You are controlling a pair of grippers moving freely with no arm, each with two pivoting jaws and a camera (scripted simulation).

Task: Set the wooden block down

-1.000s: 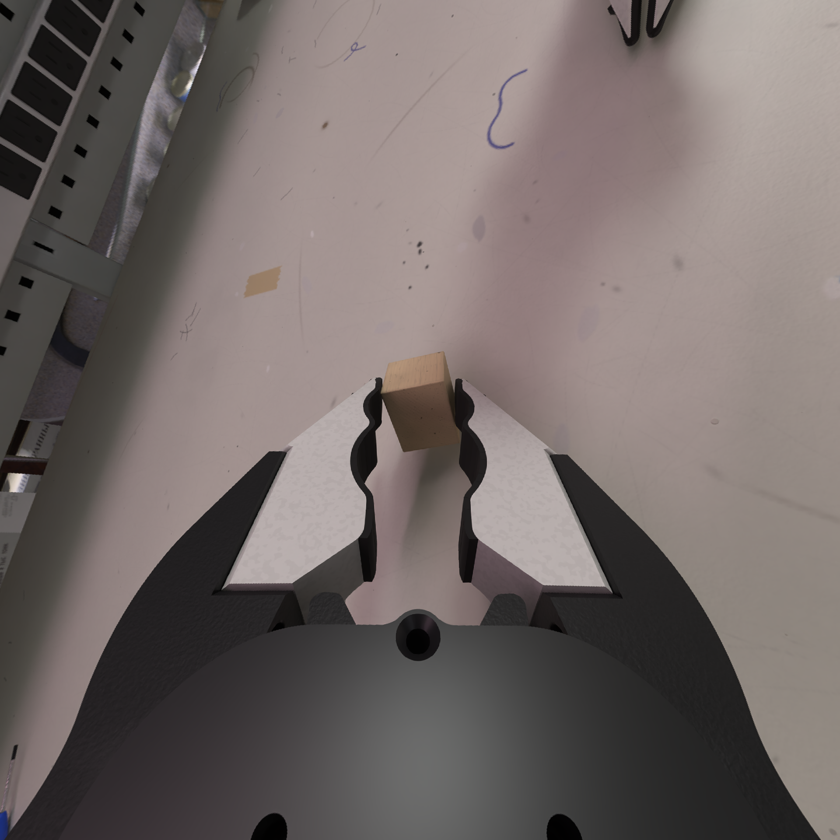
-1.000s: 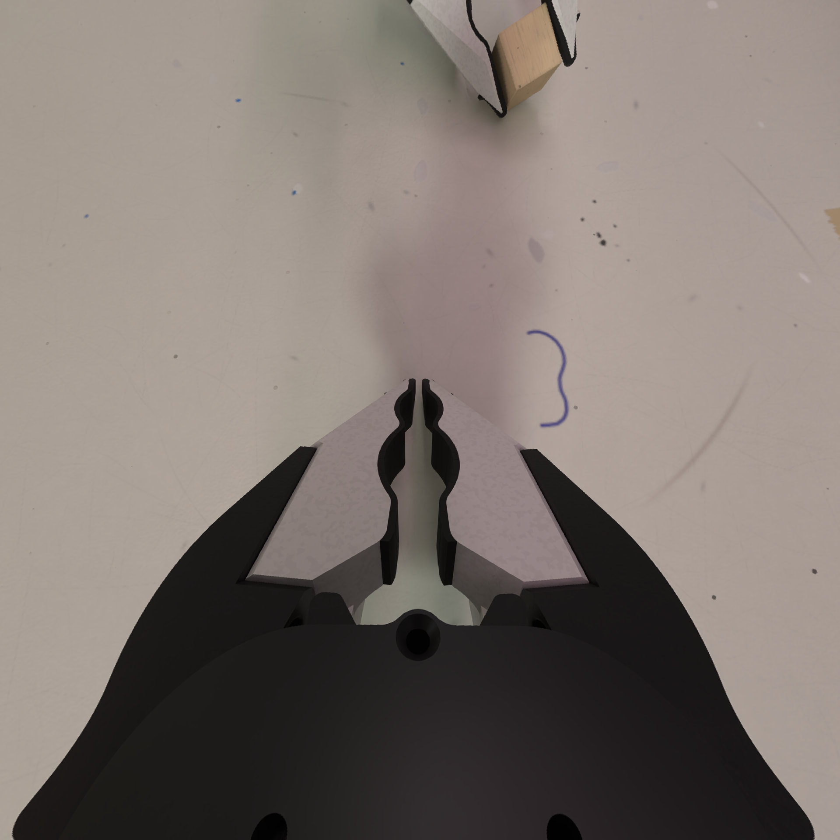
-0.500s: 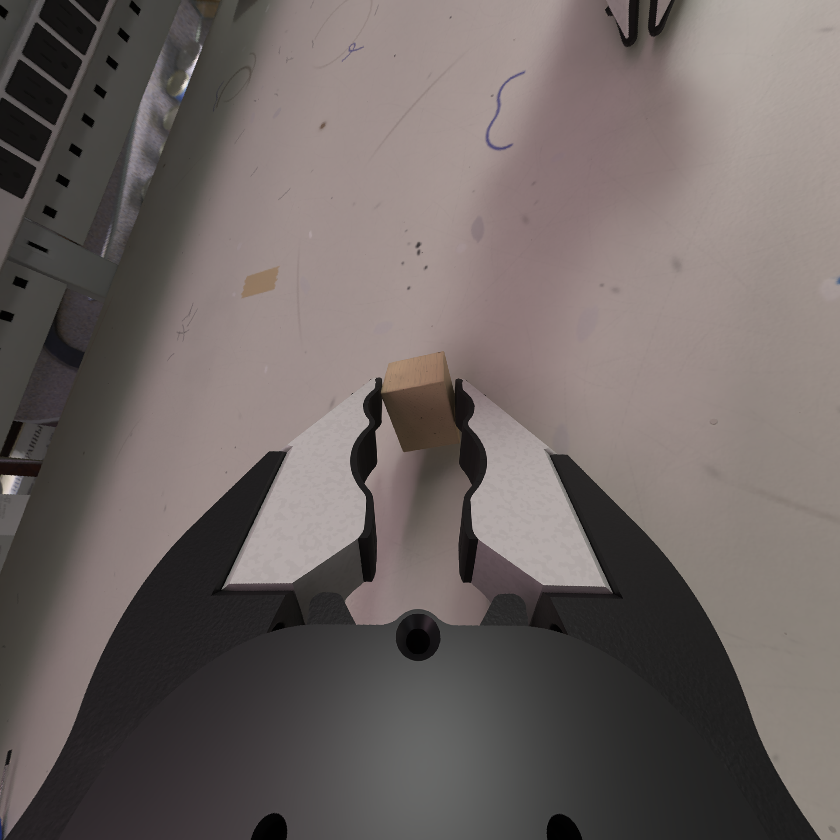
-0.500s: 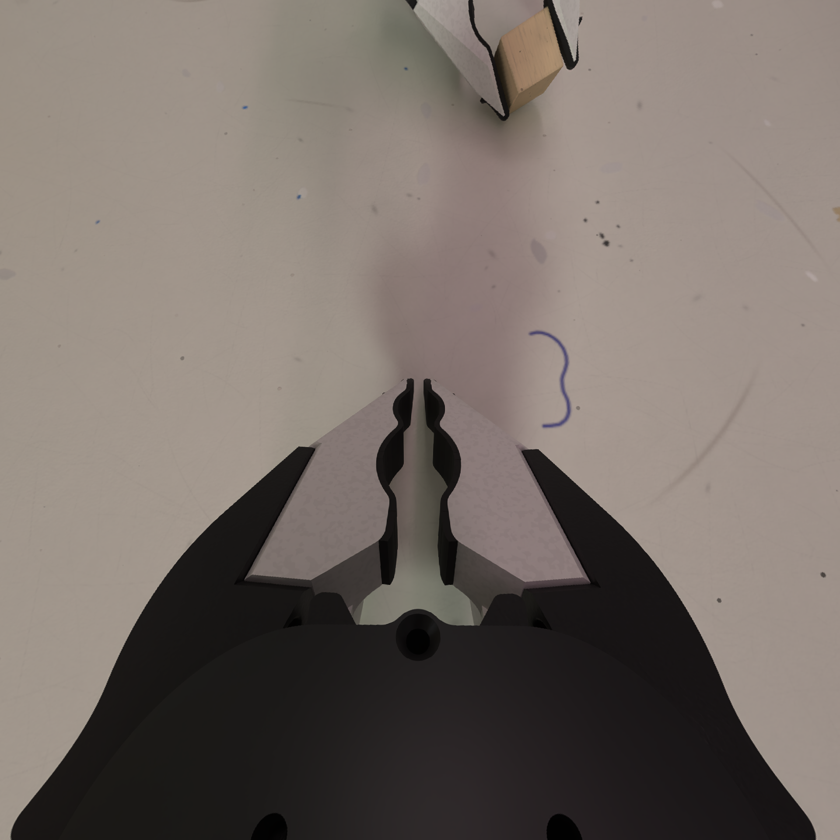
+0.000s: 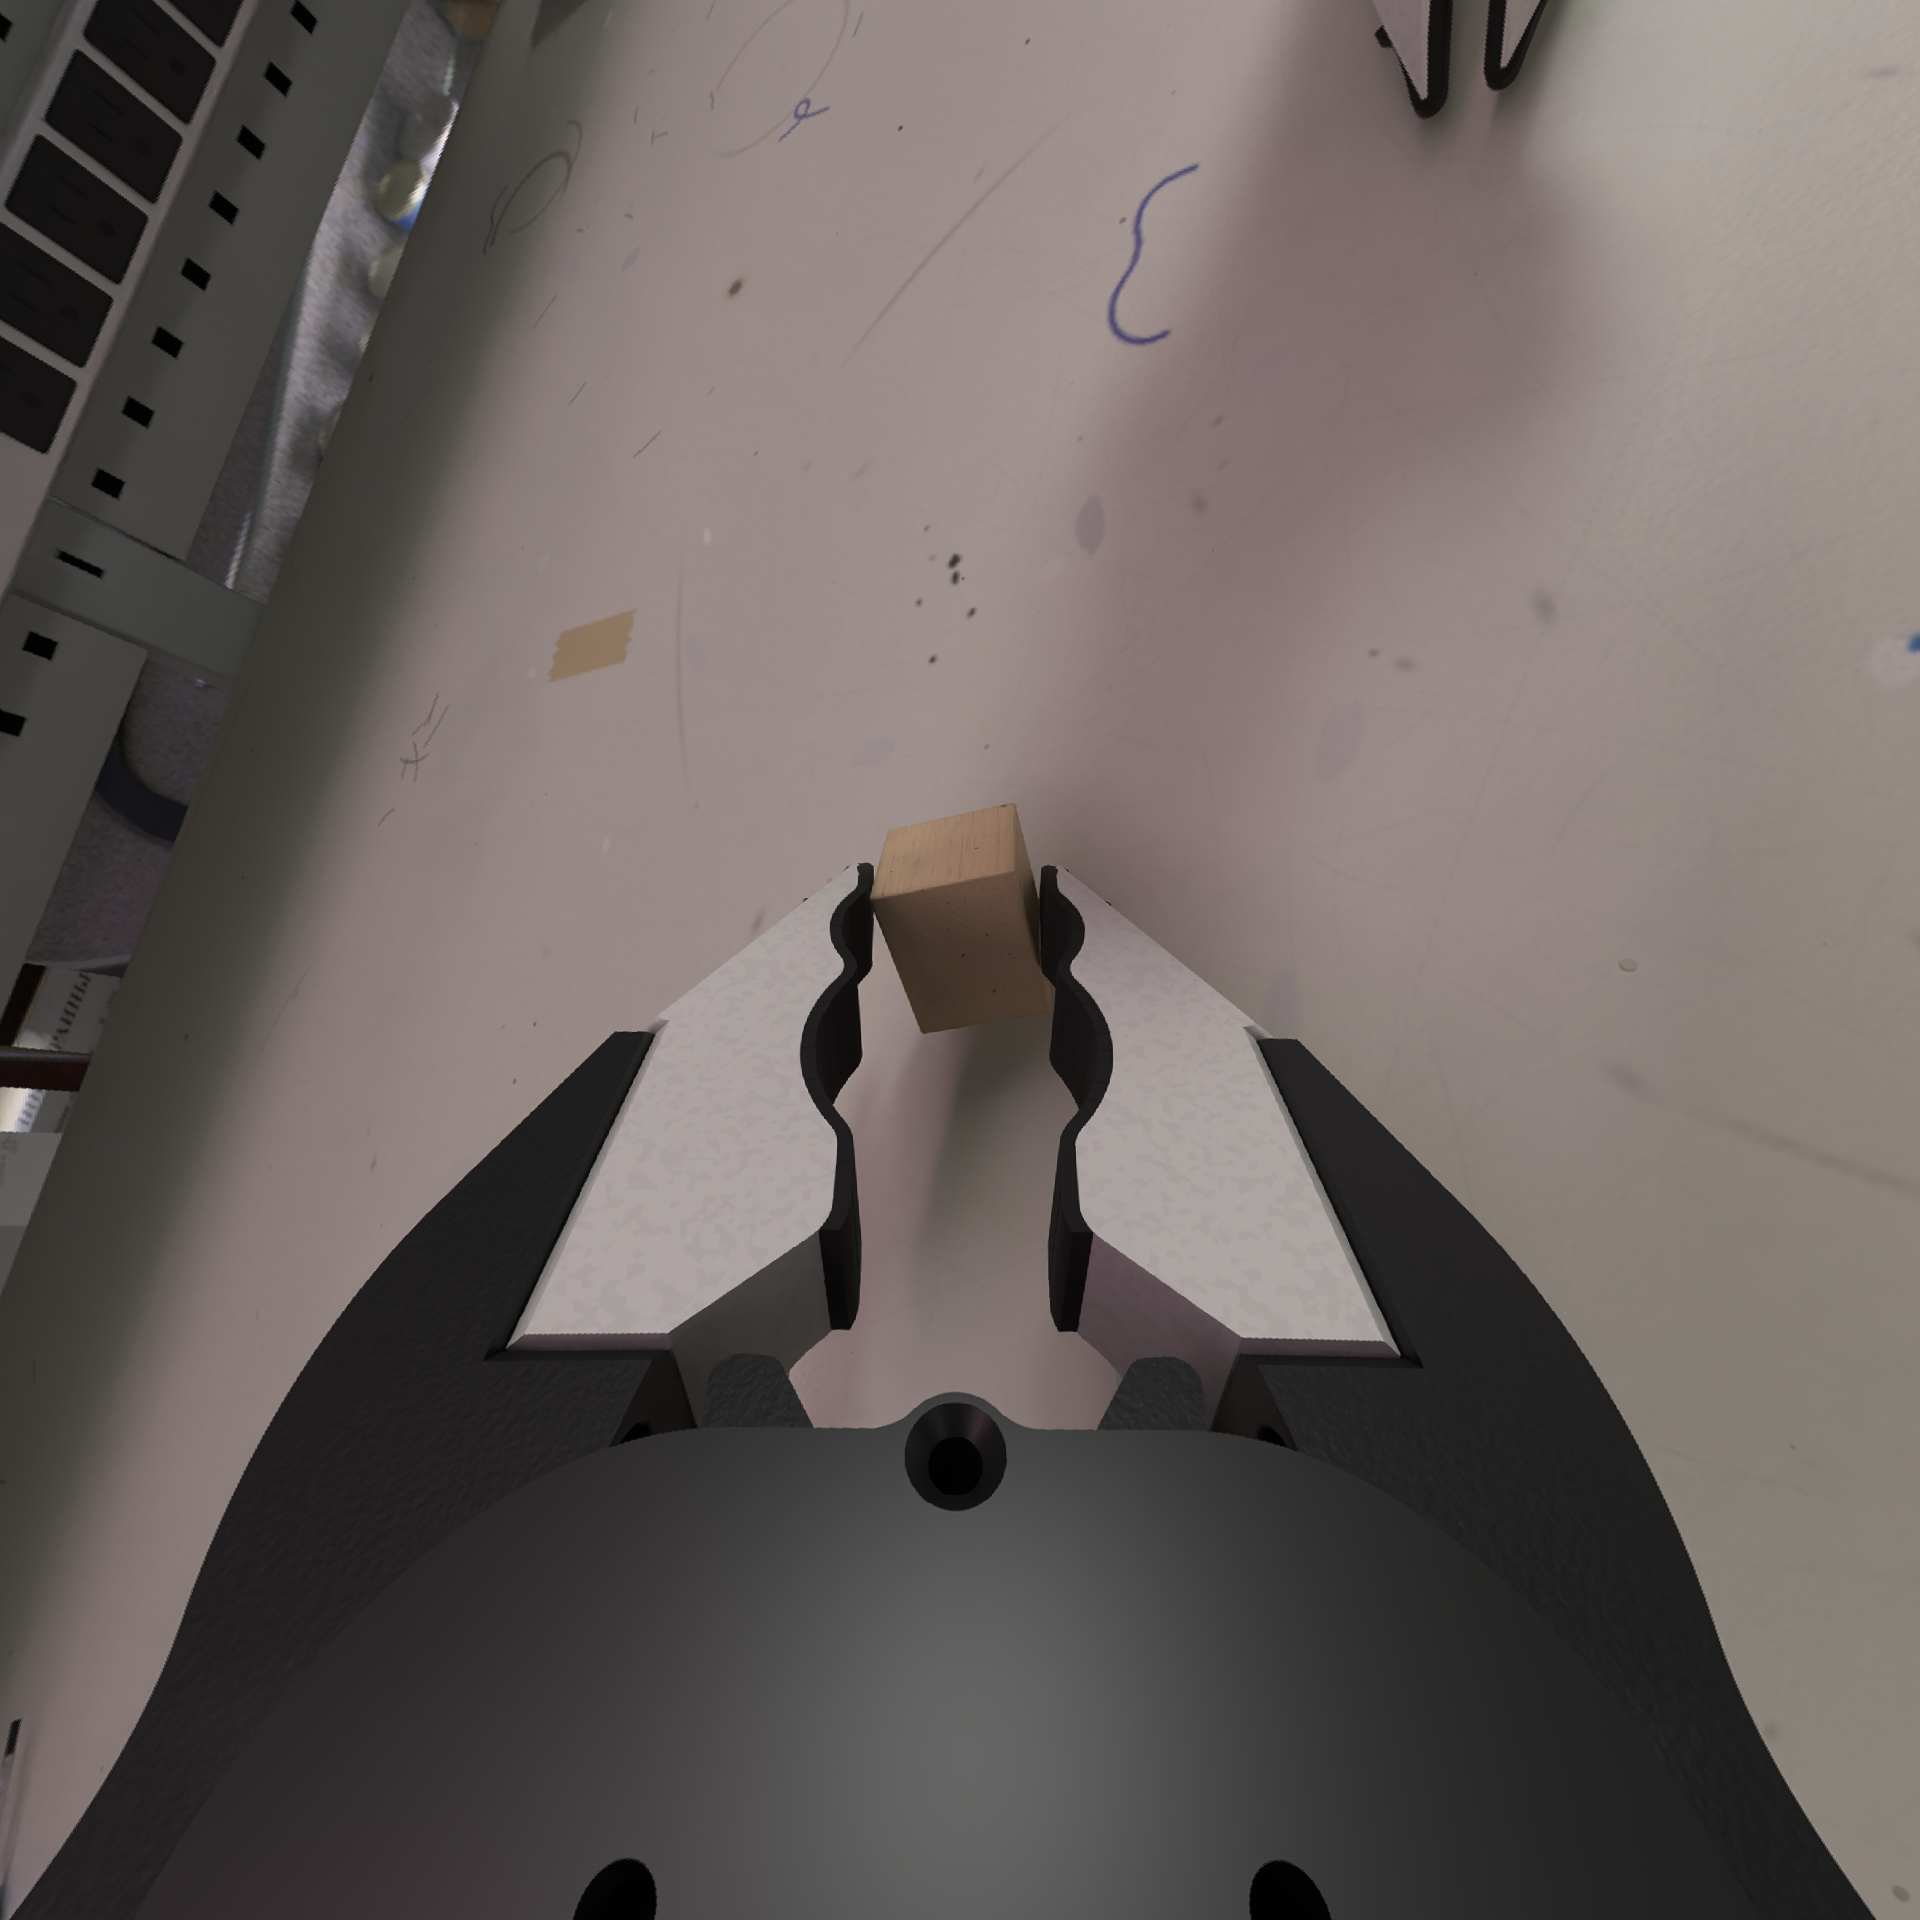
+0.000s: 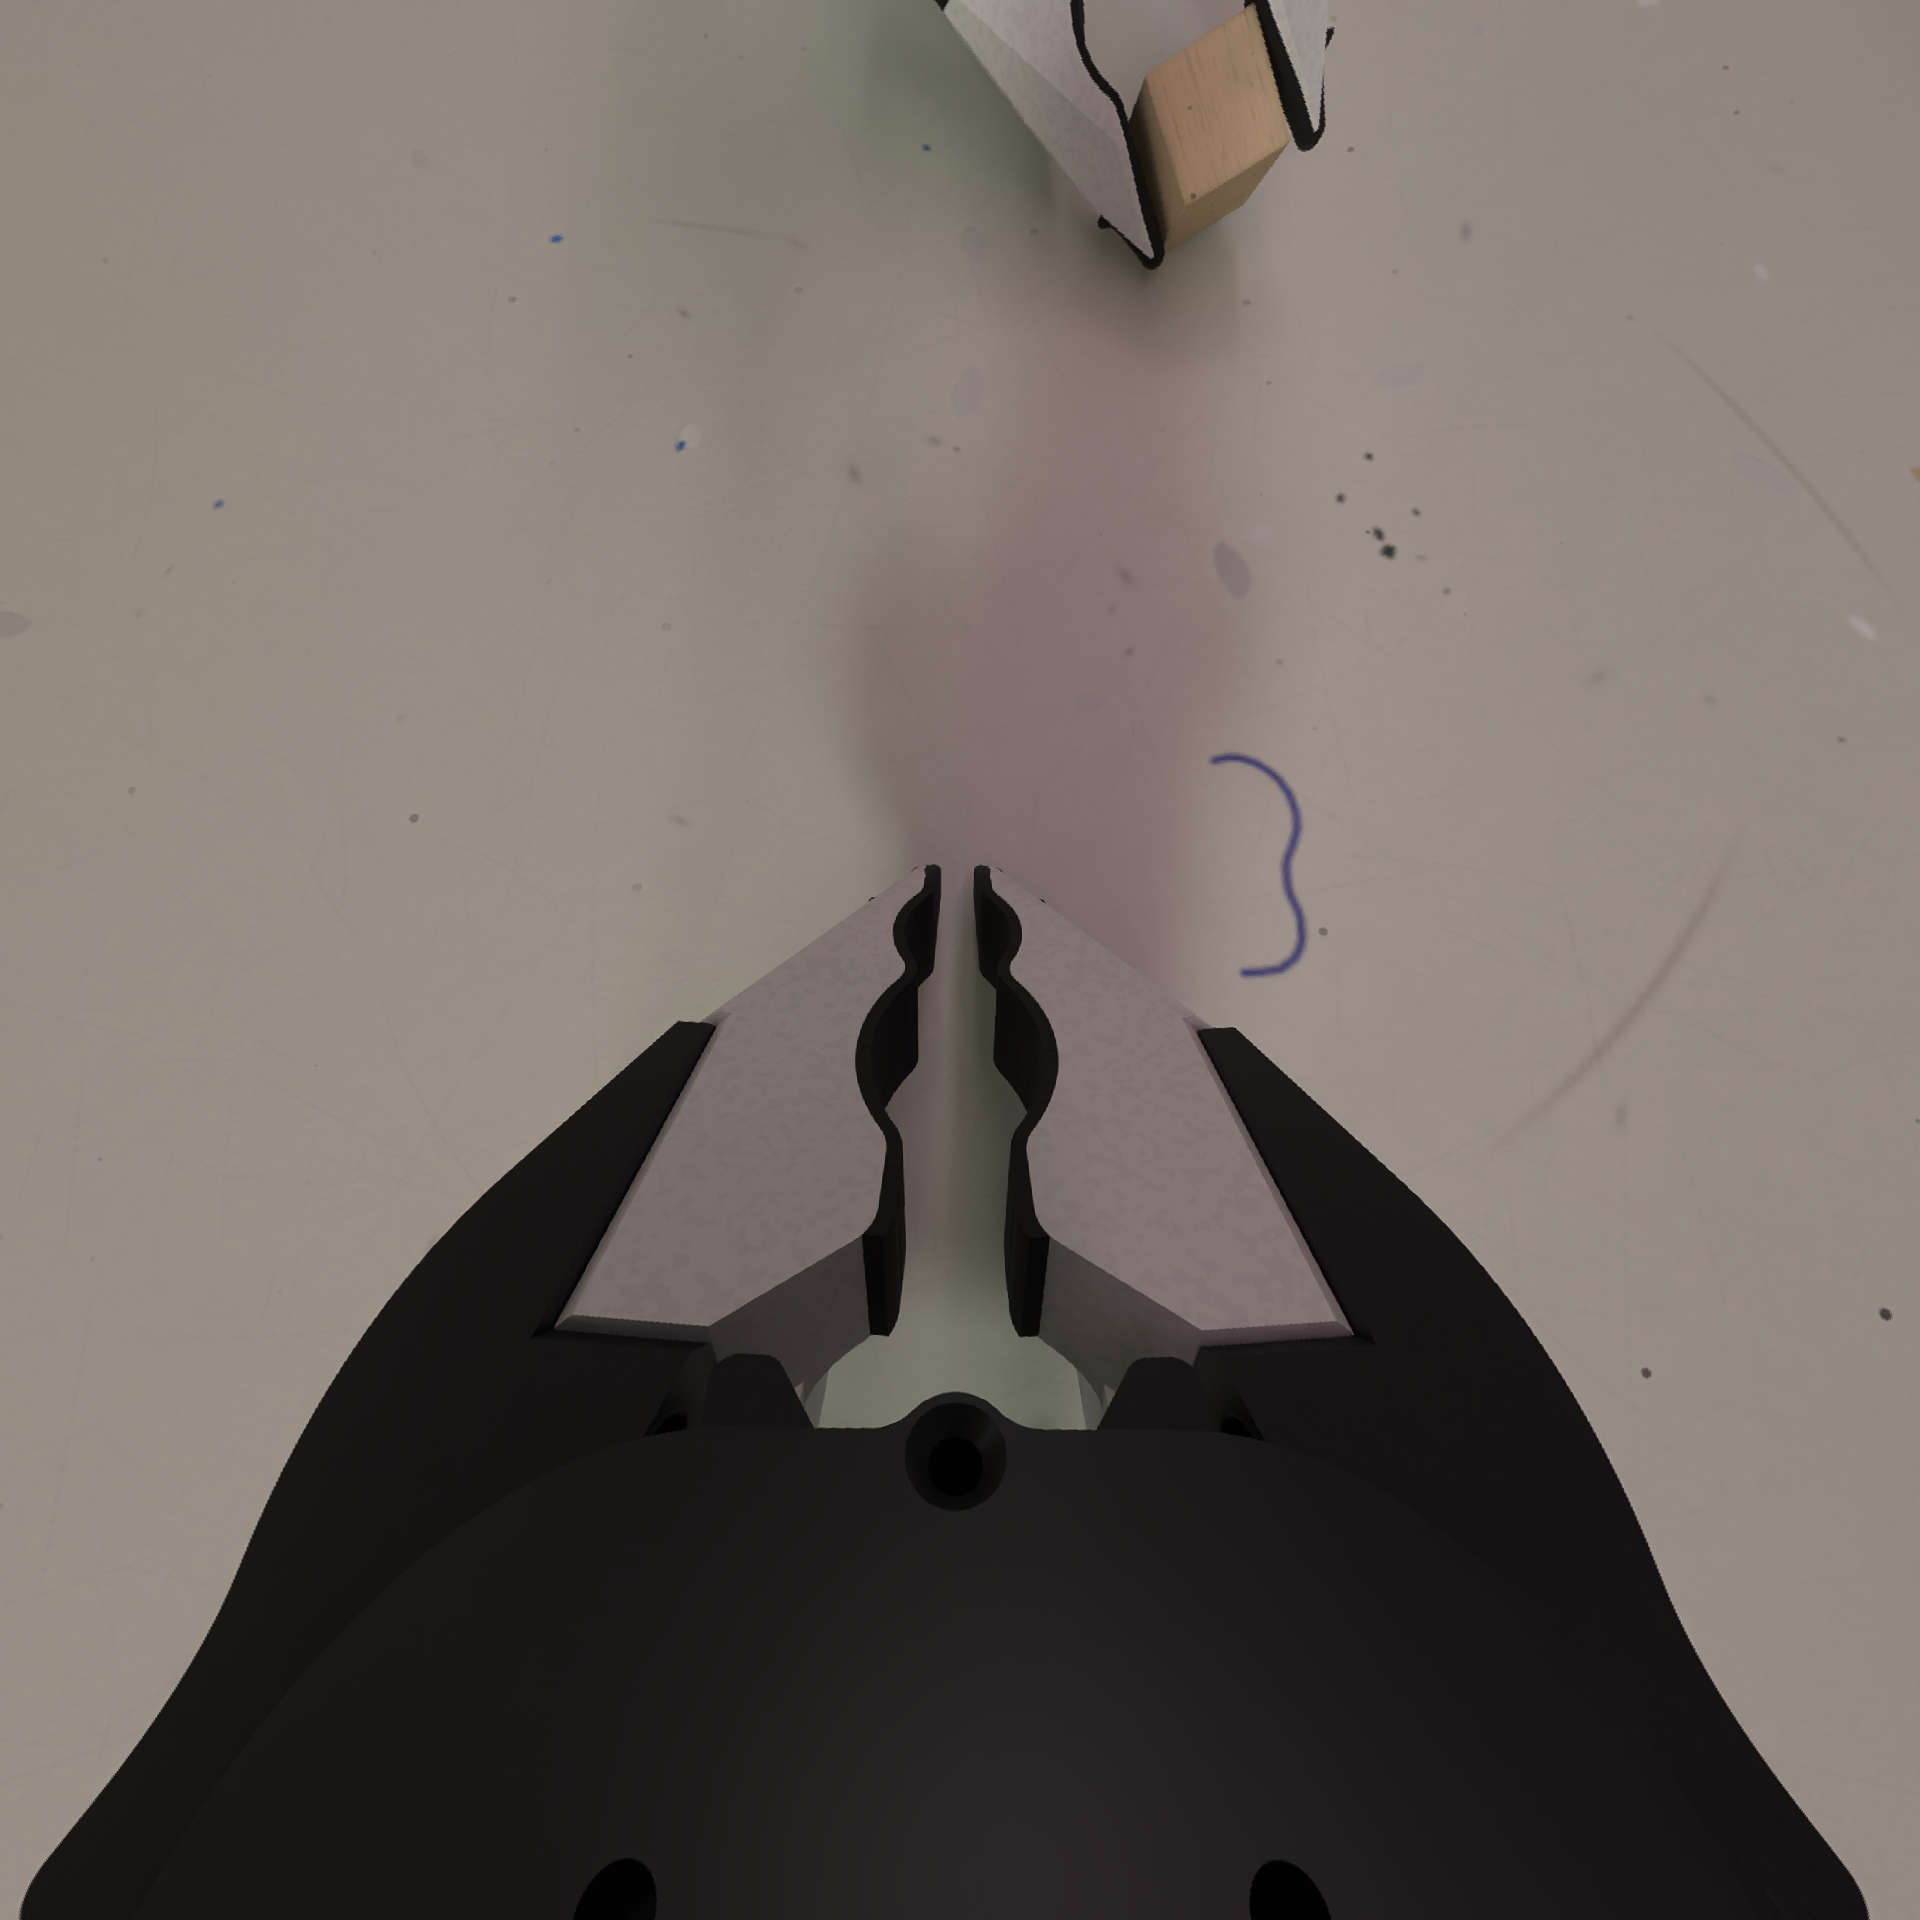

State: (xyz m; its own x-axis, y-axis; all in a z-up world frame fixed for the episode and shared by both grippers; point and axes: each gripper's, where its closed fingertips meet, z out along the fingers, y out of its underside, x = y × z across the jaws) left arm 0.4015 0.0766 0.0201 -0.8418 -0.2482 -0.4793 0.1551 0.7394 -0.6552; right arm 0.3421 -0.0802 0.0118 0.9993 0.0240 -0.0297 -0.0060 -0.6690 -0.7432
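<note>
The wooden block (image 5: 961, 914), a small tan cuboid, sits tilted between the fingertips of my left gripper (image 5: 956, 883), which is shut on it. It hangs close above the pale table (image 5: 1507, 935), with its shadow just beneath. The block (image 6: 1205, 145) and left gripper (image 6: 1226, 197) also show at the top of the right wrist view. My right gripper (image 6: 956, 878) is shut with only a narrow slit and holds nothing, low over the table. Its tips show at the top right of the left wrist view (image 5: 1455, 62).
A grey slotted metal rack (image 5: 104, 312) runs along the table's left edge. A piece of tan tape (image 5: 592, 644) and a blue pen squiggle (image 5: 1143, 260) mark the table; the squiggle (image 6: 1278, 862) lies just right of my right gripper.
Almost nothing. The left gripper keeps its hold on the block. Both views drift only slightly, and the block sits a touch lower in the right wrist view.
</note>
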